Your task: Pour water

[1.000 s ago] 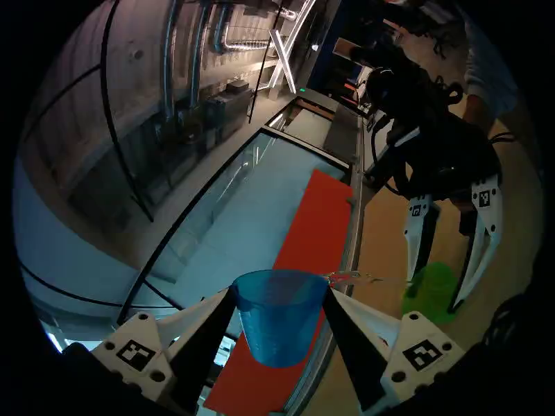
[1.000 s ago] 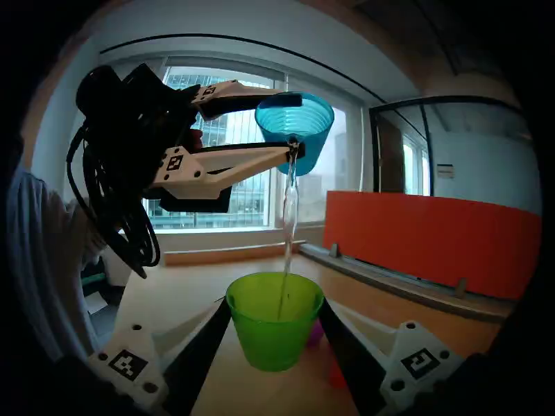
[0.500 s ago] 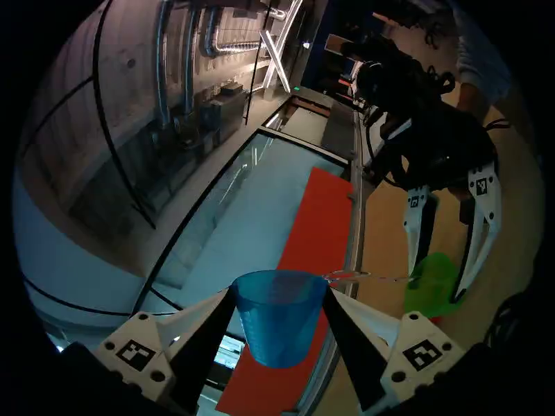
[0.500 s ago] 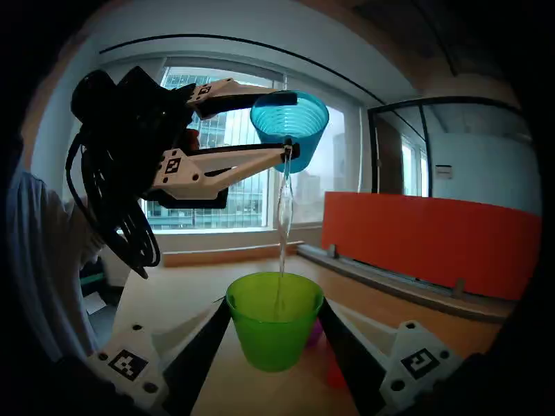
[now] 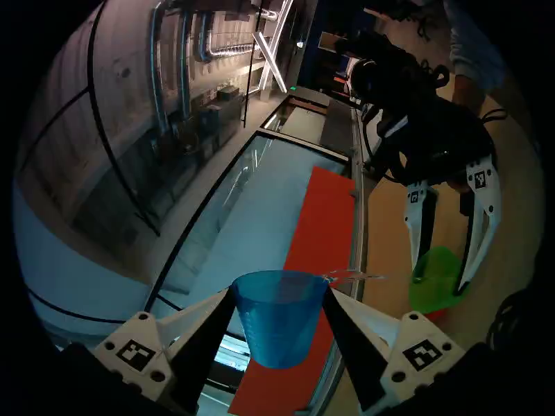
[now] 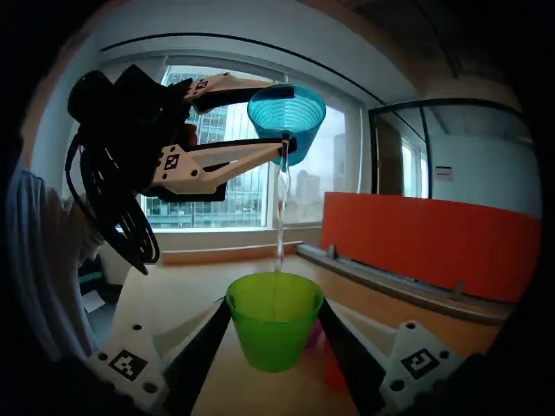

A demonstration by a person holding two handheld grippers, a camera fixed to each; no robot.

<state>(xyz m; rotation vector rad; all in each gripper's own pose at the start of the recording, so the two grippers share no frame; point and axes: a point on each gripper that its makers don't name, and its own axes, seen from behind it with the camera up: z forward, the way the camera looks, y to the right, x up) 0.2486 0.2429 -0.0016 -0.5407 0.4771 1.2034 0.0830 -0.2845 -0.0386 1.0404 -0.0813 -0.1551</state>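
Pouring: blue cup [image 6: 286, 119], upper centre of the right gripper view, tipped on its side; a thin water stream [image 6: 279, 208] falls from its rim;
Left gripper [image 5: 279, 297]: both fingers pressed on the blue cup;
Green cup [image 6: 275, 331]: lower centre, upright, directly under the stream; water level inside unclear;
Right gripper [image 6: 275, 305]: both fingers clamped on the green cup, above the wooden table [image 6: 173, 284]

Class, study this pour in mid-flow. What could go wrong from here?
1. The thin water stream falls a long way from the blue cup to the green cup. If the left tool or the right tool drifts, water may land on the table.
2. The tipped blue cup is gripped only by its sides, so it might slip.
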